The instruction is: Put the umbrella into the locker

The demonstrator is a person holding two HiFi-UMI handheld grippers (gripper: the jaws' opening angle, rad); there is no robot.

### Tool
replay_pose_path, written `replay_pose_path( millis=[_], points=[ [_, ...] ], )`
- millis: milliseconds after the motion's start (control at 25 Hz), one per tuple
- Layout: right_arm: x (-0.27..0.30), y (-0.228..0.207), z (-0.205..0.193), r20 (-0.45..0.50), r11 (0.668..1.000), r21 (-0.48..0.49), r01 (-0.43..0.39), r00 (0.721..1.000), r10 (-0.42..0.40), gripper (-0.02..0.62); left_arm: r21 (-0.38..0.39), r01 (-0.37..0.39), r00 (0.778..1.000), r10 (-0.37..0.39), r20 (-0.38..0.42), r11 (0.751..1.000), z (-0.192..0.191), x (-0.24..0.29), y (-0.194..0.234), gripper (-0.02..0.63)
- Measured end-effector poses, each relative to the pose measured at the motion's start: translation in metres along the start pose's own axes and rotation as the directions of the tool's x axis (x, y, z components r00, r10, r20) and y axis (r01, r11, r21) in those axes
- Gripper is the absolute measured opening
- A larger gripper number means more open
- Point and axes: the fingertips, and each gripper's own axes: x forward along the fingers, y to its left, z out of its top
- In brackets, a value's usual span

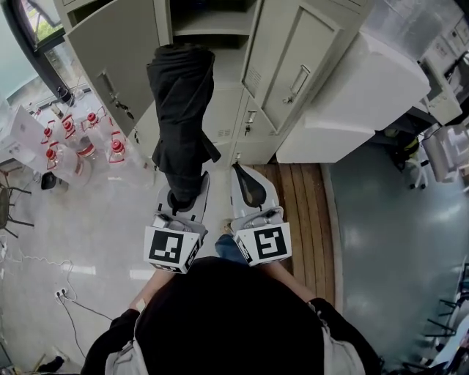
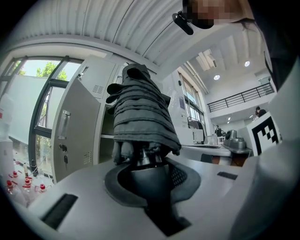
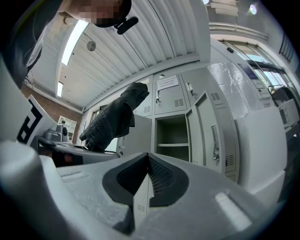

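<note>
Head view, looking steeply down. The left gripper [image 1: 183, 199] has its jaws clamped on the handle end of the folded black umbrella [image 1: 182, 117]. The left gripper view shows the dark handle seated between the two pads, with the bundled fabric just beyond them. The umbrella points away from the person toward the grey locker [image 1: 220, 80]. Its far end lies over the lower edge of the open compartment [image 1: 212, 22], and whether the tip has crossed the opening cannot be told.

The right gripper [image 1: 248, 189] is just beside the left one and clear of the umbrella. Its jaws are together with nothing between them (the pads meet along a thin line in the right gripper view).

The compartment has a shelf inside. A door stands swung open at each side of it, the left door [image 1: 117, 62] and the right door [image 1: 297, 69].

On the pale floor to the left is a cluster of clear bottles [image 1: 77, 143] with red caps. Wooden boards [image 1: 300, 212] lie at the locker's foot on the right, and a white cabinet [image 1: 366, 91] adjoins the locker there.
</note>
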Motion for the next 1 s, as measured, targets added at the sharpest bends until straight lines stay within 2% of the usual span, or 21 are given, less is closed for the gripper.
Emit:
replay_pose_path(
  millis=[160, 520, 720, 1000],
  points=[
    [0.044, -0.039, -0.003, -0.007, 0.999, 0.036, -0.016, 1.0, 0.016, 0.002, -0.022, -0.014, 1.0, 0.014, -0.027, 1.0, 0.001, 0.05, 0.018, 0.071],
    [0.109, -0.096, -0.027, -0.043, 0.995, 0.04, -0.096, 0.994, 0.097, 0.002, -0.021, -0.078, 0.995, 0.077, -0.056, 0.997, -0.008, 0.131, 0.048, 0.071],
    [0.133, -0.114, -0.039, -0.043, 0.99, 0.052, -0.131, 0.99, 0.133, 0.002, -0.024, -0.116, 0.992, 0.114, -0.059, 0.993, -0.013, 0.156, 0.061, 0.071],
    [0.144, -0.12, -0.057, -0.071, 0.985, 0.08, -0.155, 0.984, 0.161, 0.002, -0.034, -0.138, 0.984, 0.133, -0.122, 0.99, -0.036, 0.168, 0.068, 0.071]
  ],
)
